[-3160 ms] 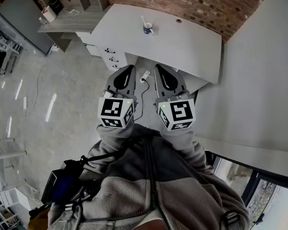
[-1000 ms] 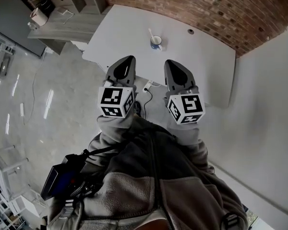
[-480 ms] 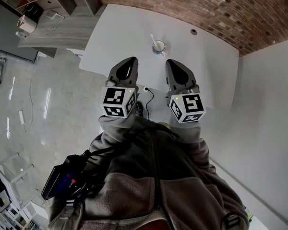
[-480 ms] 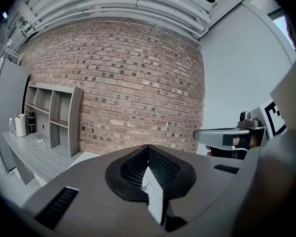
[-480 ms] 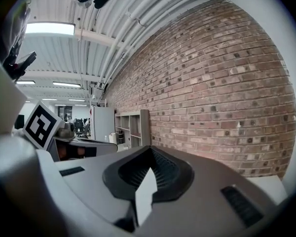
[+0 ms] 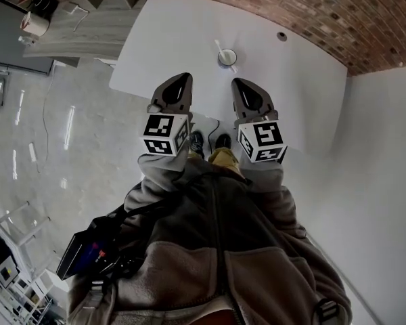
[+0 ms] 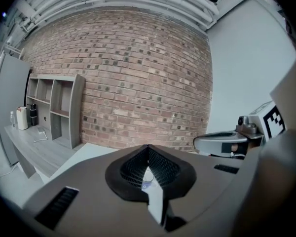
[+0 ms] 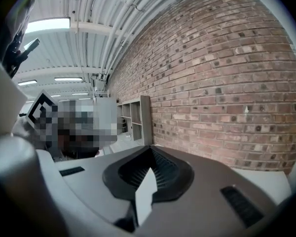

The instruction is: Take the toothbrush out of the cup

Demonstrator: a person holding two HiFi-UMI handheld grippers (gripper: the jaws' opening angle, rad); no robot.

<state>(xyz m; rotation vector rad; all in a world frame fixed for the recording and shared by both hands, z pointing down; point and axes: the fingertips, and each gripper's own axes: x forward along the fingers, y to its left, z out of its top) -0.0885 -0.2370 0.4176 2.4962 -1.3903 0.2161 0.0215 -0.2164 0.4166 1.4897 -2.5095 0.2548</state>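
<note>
A small white cup (image 6: 227, 57) stands on the white table (image 6: 169, 39), near its middle. A white toothbrush (image 6: 219, 47) sticks out of the cup and leans to the left. My left gripper (image 6: 181, 78) and right gripper (image 6: 239, 82) hover side by side over the table's near edge, both short of the cup. Each is shut with nothing in it. In the left gripper view the cup (image 7: 147, 180) shows small and far off through the slit under the left gripper's (image 7: 148, 147) meeting tips. The right gripper view shows the right gripper (image 8: 150, 148) aimed at the brick wall, with no cup in sight.
A brick wall (image 6: 311, 9) runs behind the table, and a white wall closes the right side. A cable hole (image 6: 281, 36) sits at the table's back right. A wooden counter (image 6: 88, 36) with shelves and a white appliance (image 6: 32, 23) stands to the left.
I have come closer to the table. The cup now lies just beyond the gripper tips, which have moved from over the floor to over the table's near edge. Both grippers stay shut.
</note>
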